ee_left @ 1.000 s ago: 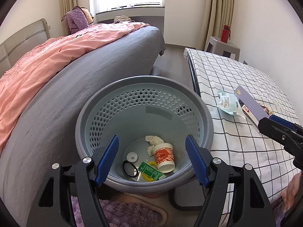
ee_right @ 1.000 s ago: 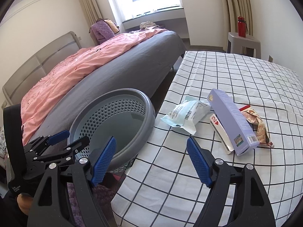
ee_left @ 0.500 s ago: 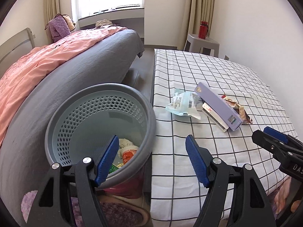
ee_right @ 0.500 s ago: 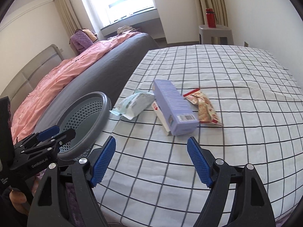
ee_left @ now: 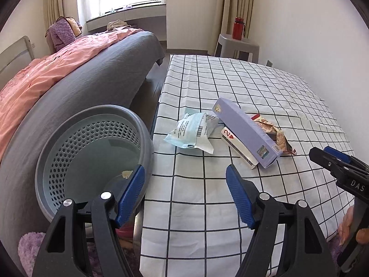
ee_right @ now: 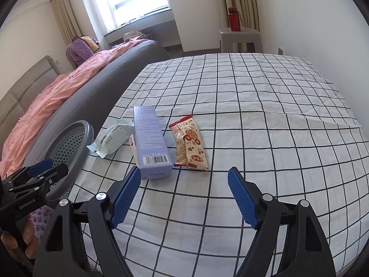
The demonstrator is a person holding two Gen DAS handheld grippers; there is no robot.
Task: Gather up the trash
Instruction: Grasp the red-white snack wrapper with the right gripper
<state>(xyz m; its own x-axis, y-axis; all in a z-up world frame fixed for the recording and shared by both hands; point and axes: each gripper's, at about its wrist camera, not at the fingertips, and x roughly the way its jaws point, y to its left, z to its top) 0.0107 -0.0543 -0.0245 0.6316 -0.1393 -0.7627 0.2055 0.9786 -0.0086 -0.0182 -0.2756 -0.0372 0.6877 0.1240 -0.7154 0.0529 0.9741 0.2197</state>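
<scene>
On the checked tablecloth lie a pale blue wipes packet, a long purple box resting on a playing-card pack, and a red-and-cream snack wrapper. They also show in the right wrist view: packet, box, wrapper. A grey perforated bin stands left of the table. My left gripper is open and empty over the table's near edge beside the bin. My right gripper is open and empty, just short of the box and wrapper.
A bed with a grey cover and pink duvet runs along the left. A grey stool with a red bottle stands at the far wall. A purple rug lies below the bin.
Both grippers swung right, away from above the bin toward the table. The trash on the cloth now sits nearer the middle of both views. Both stayed open.
</scene>
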